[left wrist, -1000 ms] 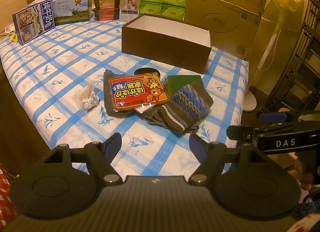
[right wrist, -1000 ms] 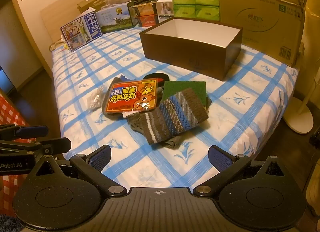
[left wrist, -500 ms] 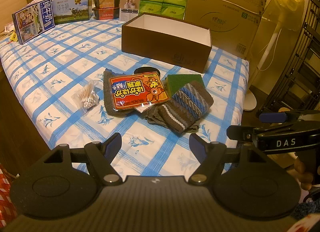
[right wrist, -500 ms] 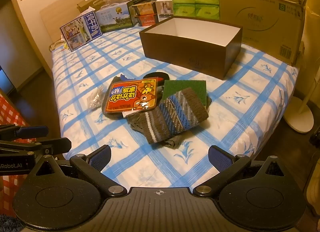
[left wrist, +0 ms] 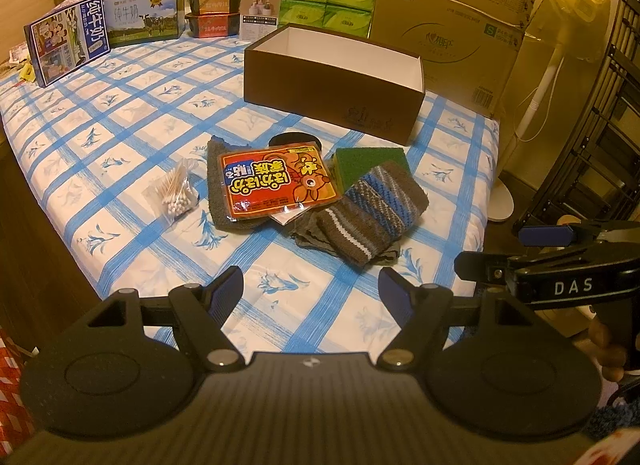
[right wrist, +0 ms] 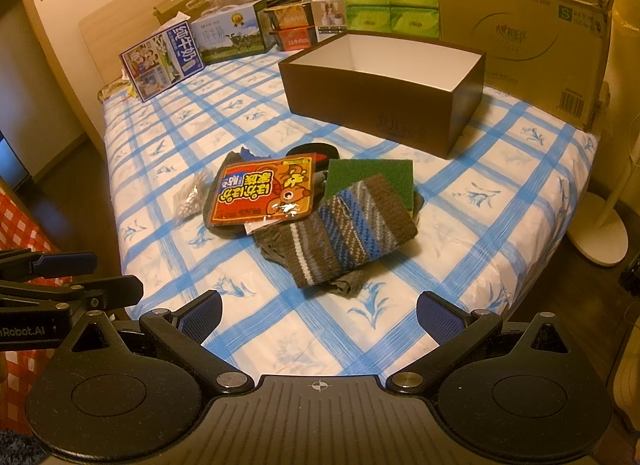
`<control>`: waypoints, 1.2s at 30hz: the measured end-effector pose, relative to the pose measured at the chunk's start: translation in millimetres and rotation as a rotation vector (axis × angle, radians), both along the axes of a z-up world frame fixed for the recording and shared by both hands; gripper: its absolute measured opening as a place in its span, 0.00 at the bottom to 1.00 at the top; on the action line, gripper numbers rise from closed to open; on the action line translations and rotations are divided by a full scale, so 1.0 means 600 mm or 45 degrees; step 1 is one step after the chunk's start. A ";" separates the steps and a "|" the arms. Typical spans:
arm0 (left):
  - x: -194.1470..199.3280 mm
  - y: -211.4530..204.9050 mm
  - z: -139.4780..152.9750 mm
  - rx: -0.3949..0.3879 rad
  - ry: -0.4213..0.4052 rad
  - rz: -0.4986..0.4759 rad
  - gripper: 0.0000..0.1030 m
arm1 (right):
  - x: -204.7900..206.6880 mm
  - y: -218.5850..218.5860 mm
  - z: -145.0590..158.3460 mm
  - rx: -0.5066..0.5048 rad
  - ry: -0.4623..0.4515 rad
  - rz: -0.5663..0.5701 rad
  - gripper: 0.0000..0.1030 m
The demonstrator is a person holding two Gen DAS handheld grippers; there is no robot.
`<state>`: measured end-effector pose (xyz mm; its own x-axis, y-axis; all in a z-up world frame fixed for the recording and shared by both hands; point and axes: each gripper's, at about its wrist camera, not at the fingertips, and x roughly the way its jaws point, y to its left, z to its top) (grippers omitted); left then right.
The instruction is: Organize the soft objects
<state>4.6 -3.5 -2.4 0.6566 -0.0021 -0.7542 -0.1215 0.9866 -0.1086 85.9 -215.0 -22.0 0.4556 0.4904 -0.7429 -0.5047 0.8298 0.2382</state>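
Striped knit cloth [right wrist: 352,229] tops the pile mid-bed, at 12 o'clock from my right gripper [right wrist: 320,311], long axis 8-to-2. Right is nearer; left gripper [left wrist: 310,285] sees it at 1. Both wide open, empty. Brown box [right wrist: 384,105] beyond.

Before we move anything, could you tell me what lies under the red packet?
Under the red packet lie a grey cloth and a white card corner; the rest is covered.
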 end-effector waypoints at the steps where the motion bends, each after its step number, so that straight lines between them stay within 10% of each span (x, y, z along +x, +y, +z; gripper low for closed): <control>1: 0.000 0.000 0.000 0.001 0.000 0.000 0.70 | 0.000 0.000 0.000 0.000 0.000 0.000 1.00; 36: 0.000 0.000 0.000 -0.001 0.004 0.000 0.70 | 0.004 0.002 -0.003 0.001 0.006 0.001 1.00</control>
<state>4.8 -3.2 -2.3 0.6545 -0.0026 -0.7561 -0.1219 0.9865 -0.1089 88.3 -213.9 -23.8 0.4514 0.4912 -0.7449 -0.5042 0.8292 0.2413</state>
